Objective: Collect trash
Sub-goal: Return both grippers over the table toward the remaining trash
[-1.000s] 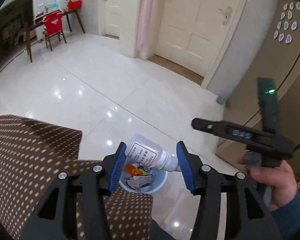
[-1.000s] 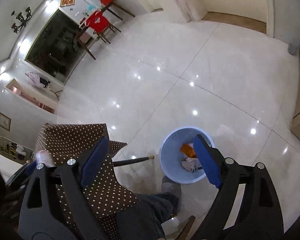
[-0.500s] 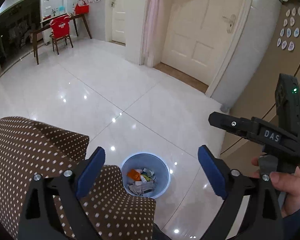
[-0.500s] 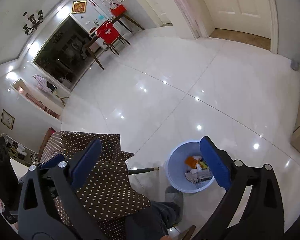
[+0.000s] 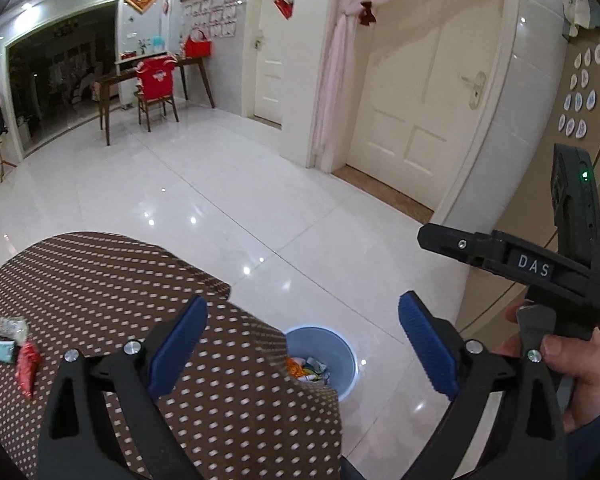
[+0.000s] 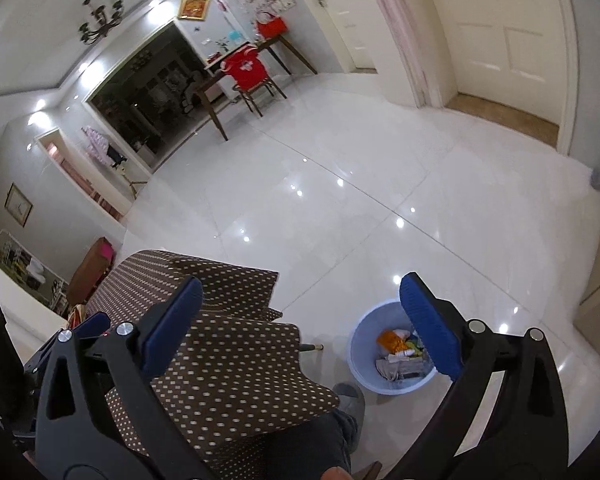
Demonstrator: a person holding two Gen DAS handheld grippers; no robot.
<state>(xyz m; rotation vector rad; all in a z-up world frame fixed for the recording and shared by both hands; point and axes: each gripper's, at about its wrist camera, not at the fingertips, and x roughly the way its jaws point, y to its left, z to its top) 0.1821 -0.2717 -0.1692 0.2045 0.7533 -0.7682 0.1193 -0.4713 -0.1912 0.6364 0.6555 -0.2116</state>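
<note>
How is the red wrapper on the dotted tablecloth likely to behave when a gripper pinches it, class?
The red wrapper looks crinkled and flat, so probably light and floppy, crushing between the pads. Lying on soft tablecloth, it may slide or drag cloth along. Its glossy film could be slippery.

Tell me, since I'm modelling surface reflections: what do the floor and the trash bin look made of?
Floor: glossy polished tile, likely ceramic or stone, shown by mirrored light spots and thin grout lines.
Trash bin: light blue, matte, seemingly moulded plastic.
</note>
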